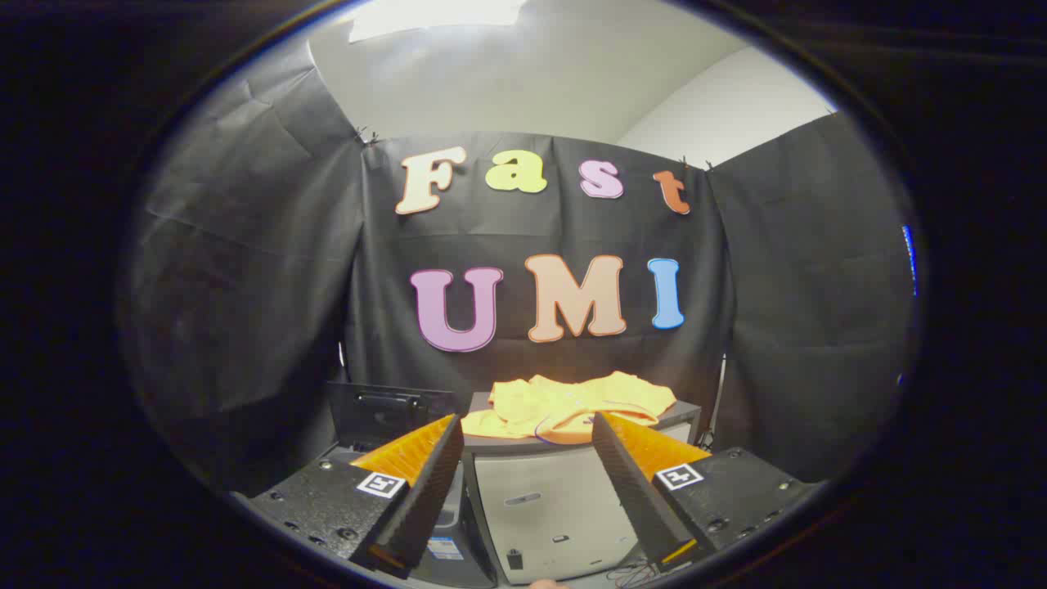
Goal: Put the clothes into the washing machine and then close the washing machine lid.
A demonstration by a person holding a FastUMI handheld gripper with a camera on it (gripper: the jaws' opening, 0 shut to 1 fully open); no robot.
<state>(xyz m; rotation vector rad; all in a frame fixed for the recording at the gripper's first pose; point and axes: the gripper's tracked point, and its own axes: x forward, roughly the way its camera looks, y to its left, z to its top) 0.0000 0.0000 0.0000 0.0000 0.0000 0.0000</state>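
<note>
A crumpled yellow garment (564,405) lies on top of a grey box-like cabinet (548,499), beyond my fingers and slightly right of the gap between them. To its left stands the dark washing machine with its lid (388,413) raised upright. My gripper (527,429) is open, with its orange-and-black fingers (429,458) spread wide and nothing between them. The left finger hides most of the machine's opening.
Black cloth walls close in the booth behind and on both sides. A white wall and ceiling show above the cloth. Some cables (634,573) lie low down near the cabinet's front.
</note>
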